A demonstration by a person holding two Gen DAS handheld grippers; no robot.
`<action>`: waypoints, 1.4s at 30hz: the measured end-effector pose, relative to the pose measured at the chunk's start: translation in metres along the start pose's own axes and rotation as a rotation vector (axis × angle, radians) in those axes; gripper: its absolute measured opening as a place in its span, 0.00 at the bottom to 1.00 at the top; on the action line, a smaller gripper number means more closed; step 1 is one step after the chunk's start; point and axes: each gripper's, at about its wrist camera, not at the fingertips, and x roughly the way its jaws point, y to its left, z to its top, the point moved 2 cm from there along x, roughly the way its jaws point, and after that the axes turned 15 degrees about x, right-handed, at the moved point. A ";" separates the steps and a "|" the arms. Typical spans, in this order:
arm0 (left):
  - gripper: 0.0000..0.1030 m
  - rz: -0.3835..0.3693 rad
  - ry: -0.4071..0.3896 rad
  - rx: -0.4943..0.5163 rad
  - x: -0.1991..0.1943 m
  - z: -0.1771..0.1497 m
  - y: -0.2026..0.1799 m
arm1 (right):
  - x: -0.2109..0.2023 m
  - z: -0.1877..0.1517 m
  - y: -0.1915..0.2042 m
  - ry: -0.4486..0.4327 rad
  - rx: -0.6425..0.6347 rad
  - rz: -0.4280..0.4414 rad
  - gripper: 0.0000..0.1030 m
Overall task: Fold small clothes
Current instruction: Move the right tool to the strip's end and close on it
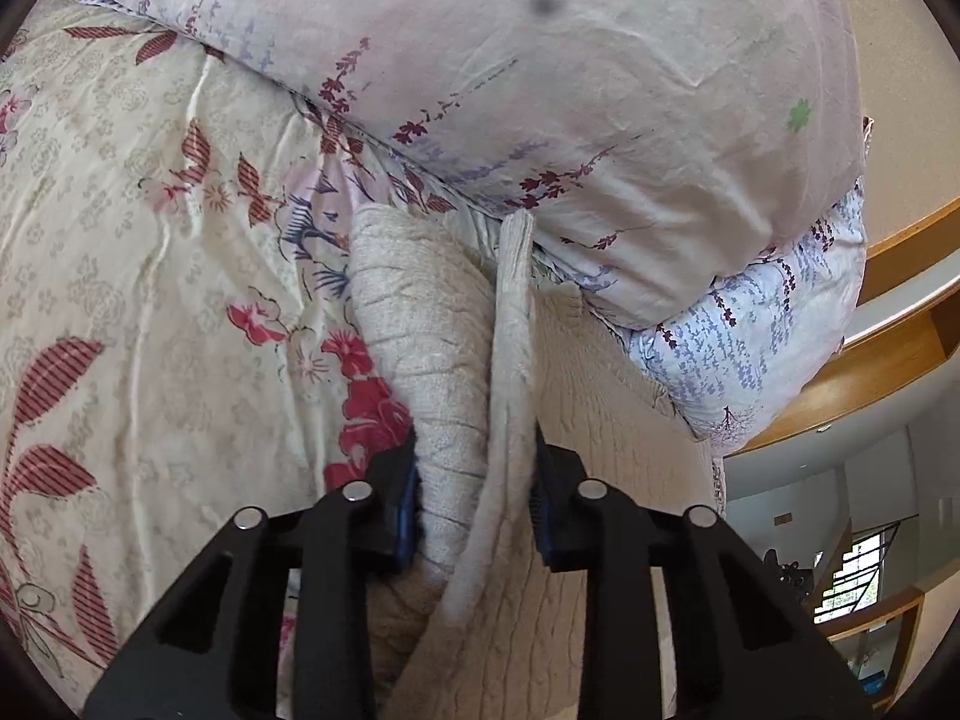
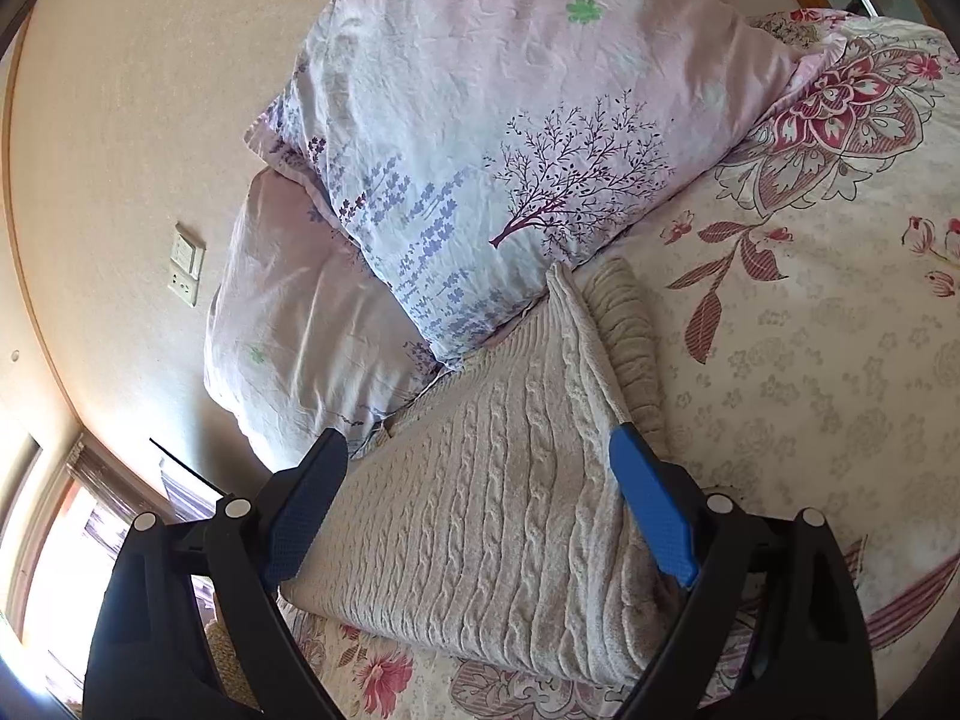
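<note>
A beige cable-knit sweater (image 2: 480, 480) lies on the flowered bedsheet (image 2: 810, 360), its far end against the pillows. In the left wrist view my left gripper (image 1: 474, 498) is shut on a bunched fold and edge of the sweater (image 1: 438, 360), held between the blue pads. In the right wrist view my right gripper (image 2: 480, 480) is open, its fingers spread to either side of the sweater's width, just above it. The sweater's raised fold (image 2: 576, 324) runs along its right side.
Two lilac flowered pillows (image 2: 480, 150) are stacked at the head of the bed, touching the sweater's far end. A beige wall with a switch and socket (image 2: 186, 270) lies to the left. A wooden headboard shelf (image 1: 900, 312) shows at the right of the left wrist view.
</note>
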 end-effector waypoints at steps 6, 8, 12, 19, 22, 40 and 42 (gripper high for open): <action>0.19 -0.033 -0.057 -0.024 -0.010 0.008 -0.032 | -0.002 0.000 0.001 -0.013 -0.011 0.000 0.88; 0.19 -0.046 -0.073 -0.002 -0.013 0.013 -0.052 | -0.003 0.000 0.001 -0.021 -0.016 -0.001 0.88; 0.18 -0.117 -0.090 0.011 -0.007 0.021 -0.100 | -0.010 0.000 0.005 -0.066 -0.046 -0.015 0.88; 0.17 -0.218 -0.066 0.014 0.053 0.020 -0.201 | -0.030 0.002 0.013 -0.202 -0.108 -0.030 0.88; 0.17 -0.280 -0.017 0.030 0.099 0.001 -0.244 | -0.039 0.008 0.008 -0.243 -0.079 -0.020 0.88; 0.69 -0.298 0.018 0.201 0.084 -0.014 -0.253 | -0.044 0.021 -0.010 -0.154 0.059 -0.107 0.88; 0.72 -0.204 0.014 0.233 0.072 -0.012 -0.229 | -0.043 0.030 -0.007 -0.099 0.078 -0.172 0.88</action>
